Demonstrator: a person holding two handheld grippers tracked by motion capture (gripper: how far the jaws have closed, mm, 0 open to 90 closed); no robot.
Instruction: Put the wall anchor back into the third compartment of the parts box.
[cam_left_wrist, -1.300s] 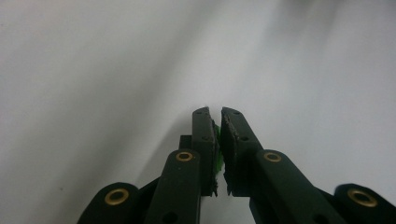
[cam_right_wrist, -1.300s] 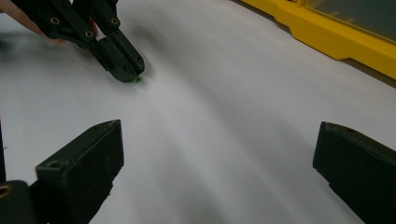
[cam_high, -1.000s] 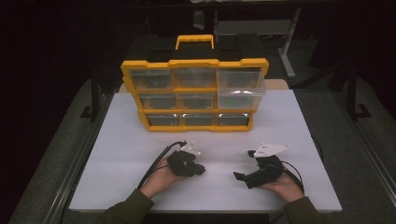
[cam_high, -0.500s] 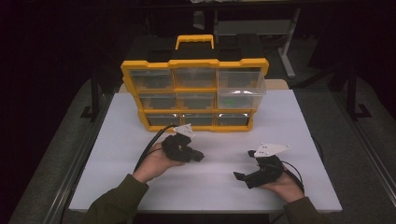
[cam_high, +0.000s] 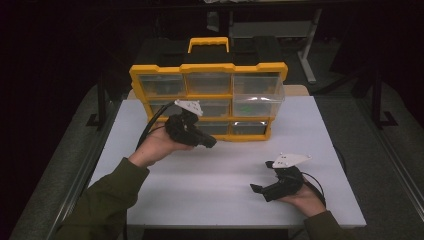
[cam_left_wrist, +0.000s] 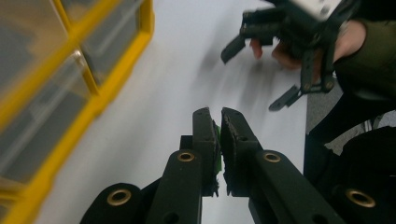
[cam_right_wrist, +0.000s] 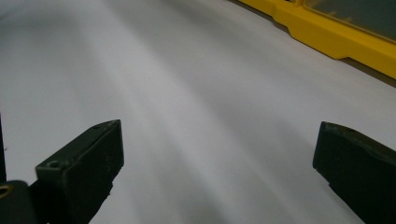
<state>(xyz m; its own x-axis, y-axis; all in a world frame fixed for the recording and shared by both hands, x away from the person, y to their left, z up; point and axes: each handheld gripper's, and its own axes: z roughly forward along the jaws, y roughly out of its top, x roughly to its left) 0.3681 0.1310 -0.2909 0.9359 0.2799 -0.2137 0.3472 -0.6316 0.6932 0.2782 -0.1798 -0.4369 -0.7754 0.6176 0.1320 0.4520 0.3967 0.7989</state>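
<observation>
A yellow organizer with clear drawers stands upright at the back of the white table. Its middle-right drawer is pulled out and holds something green. My left gripper hovers in front of the lower drawers, raised off the table. In the left gripper view its jaws are nearly together, pinching a thin green piece. My right gripper rests low near the front right of the table, jaws wide apart with nothing between them.
The organizer's yellow base edge lies ahead of the right gripper, and its drawers are at the left in the left gripper view. A black cable trails from the left gripper. Dark floor surrounds the table.
The left hand has lifted off the table and moved up toward the organizer's front, its jaws staying together. The right hand has stayed in place.
</observation>
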